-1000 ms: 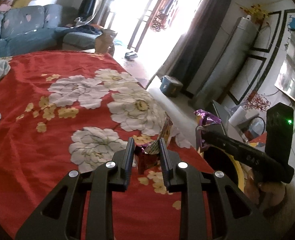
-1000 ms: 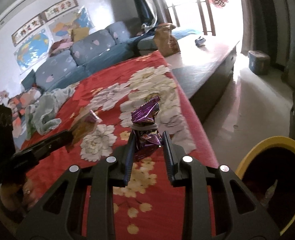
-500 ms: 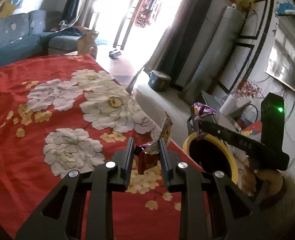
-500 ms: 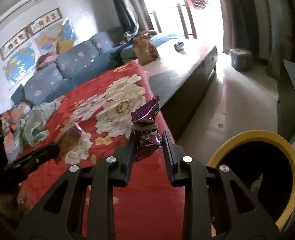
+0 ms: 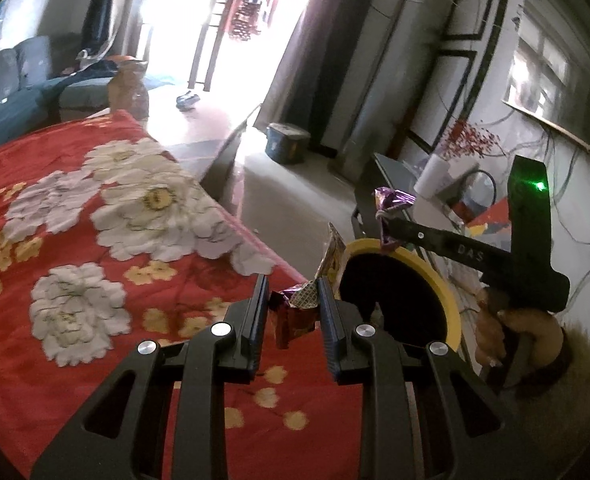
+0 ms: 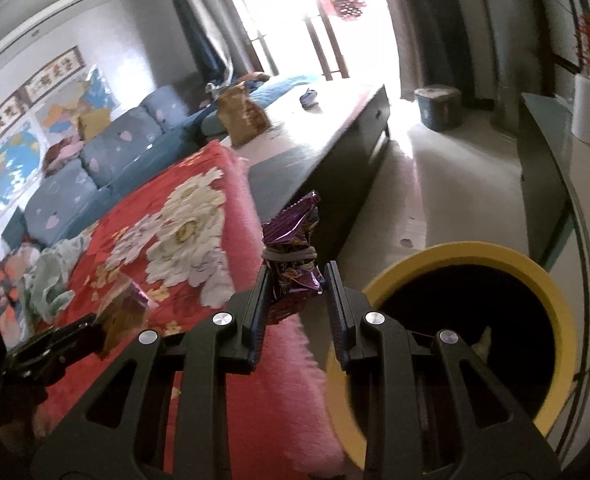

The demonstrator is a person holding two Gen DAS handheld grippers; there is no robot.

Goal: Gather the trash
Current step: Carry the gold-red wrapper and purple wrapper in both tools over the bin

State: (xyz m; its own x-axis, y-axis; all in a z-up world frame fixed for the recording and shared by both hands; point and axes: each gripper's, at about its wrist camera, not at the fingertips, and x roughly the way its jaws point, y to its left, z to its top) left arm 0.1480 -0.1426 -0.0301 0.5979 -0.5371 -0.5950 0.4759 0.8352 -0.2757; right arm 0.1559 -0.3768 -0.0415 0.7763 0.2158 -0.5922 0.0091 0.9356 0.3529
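Left gripper (image 5: 291, 308): we pinch a red-gold wrapper (image 5: 295, 316), its lower end hidden. Right gripper (image 6: 297, 292): we clamp a purple wrapper (image 6: 293, 256) beside the yellow-rimmed bin (image 6: 547, 280), whose dark contents we cannot identify.

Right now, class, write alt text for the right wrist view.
A hand-held gripper grips a crumpled purple wrapper beside a yellow-rimmed bin. Behind lie a red floral blanket, a blue sofa and bright glass doors.
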